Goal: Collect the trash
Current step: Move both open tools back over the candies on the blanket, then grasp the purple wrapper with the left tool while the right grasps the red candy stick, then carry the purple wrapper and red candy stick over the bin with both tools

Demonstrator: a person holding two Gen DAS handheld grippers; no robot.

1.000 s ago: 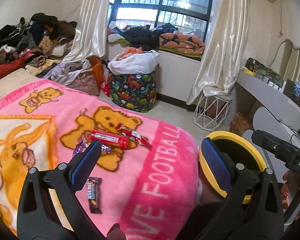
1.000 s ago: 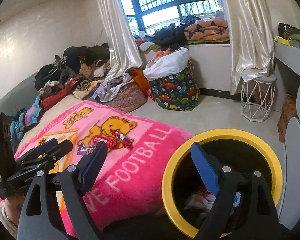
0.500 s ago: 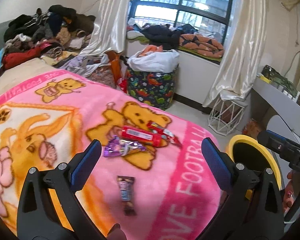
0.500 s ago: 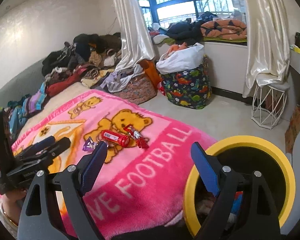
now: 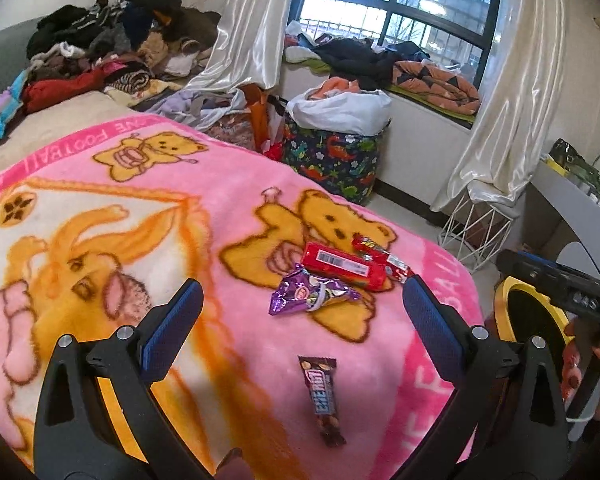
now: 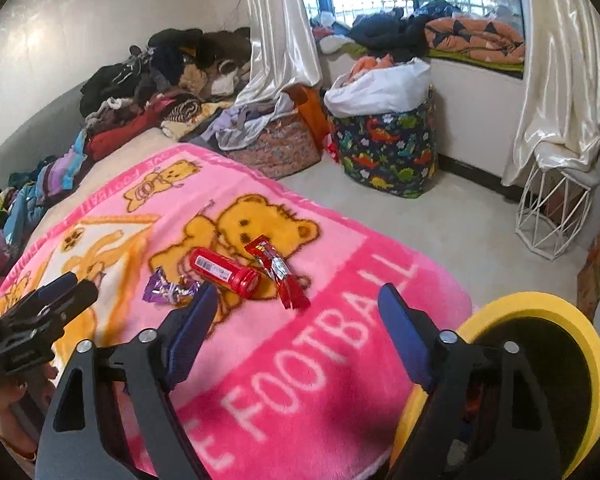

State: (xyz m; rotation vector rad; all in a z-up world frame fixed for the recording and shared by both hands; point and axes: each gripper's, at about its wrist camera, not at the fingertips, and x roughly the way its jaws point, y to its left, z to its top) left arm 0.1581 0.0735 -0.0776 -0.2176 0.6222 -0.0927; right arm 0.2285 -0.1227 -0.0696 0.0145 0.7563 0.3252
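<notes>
On the pink bear blanket (image 5: 148, 200) lie a red tube pack (image 5: 342, 266), a red snack wrapper (image 5: 382, 258), a purple wrapper (image 5: 310, 294) and a brown candy bar (image 5: 324, 398). My left gripper (image 5: 300, 320) is open and empty, hovering above the blanket with the brown bar just below it. My right gripper (image 6: 296, 334) is open and empty above the blanket's front edge; the red tube (image 6: 224, 272), red wrapper (image 6: 278, 270) and purple wrapper (image 6: 168, 288) lie beyond it. A yellow-rimmed black bin (image 6: 580, 344) stands at the right, beside the bed.
A dinosaur-print basket (image 6: 384, 148) with white cloth and a white wire stool (image 6: 552, 216) stand on the floor by the window. Clothes are piled along the wall (image 6: 160, 80). The yellow bin rim also shows in the left wrist view (image 5: 504, 304).
Both grippers have moved left, away from the yellow bin and over the blanket. The wrappers now lie between and in front of the fingers. Both stay open and empty.
</notes>
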